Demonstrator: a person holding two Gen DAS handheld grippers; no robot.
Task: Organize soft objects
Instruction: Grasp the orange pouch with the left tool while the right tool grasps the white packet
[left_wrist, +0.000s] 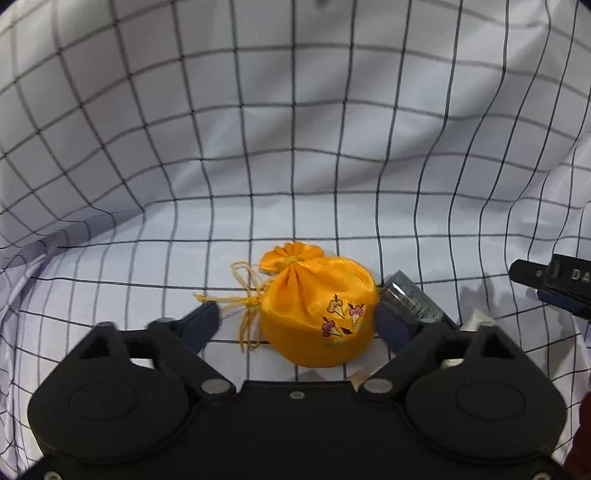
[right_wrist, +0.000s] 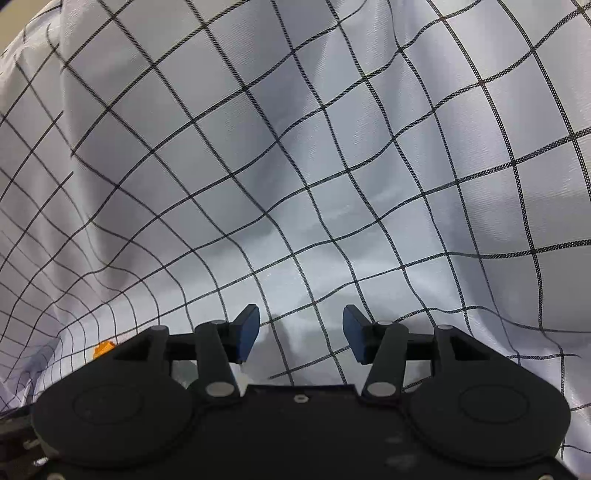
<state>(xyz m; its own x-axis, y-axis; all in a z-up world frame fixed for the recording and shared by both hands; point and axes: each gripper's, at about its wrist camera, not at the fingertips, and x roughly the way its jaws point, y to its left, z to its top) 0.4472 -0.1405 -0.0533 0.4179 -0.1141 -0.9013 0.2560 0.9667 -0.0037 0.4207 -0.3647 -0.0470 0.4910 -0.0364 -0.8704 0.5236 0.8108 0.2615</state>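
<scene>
An orange satin drawstring pouch (left_wrist: 317, 314) with small flower prints and a tied yellow cord (left_wrist: 247, 301) lies on white cloth with a black grid (left_wrist: 295, 166). My left gripper (left_wrist: 301, 299) points steeply down over it, with the pouch between its jaws. The right finger (left_wrist: 406, 299) is at the pouch's edge. The left finger (left_wrist: 203, 325) stands apart from the pouch, beside the cord. In the right wrist view my right gripper (right_wrist: 300, 314) hangs open over bare checked cloth (right_wrist: 332, 184) with nothing between its fingers. A sliver of the orange pouch (right_wrist: 102, 349) shows at its lower left.
The checked cloth rises in soft folds behind and to both sides, like the walls of a lined bin. A black and blue piece of the other gripper (left_wrist: 554, 284) juts in at the right edge of the left wrist view.
</scene>
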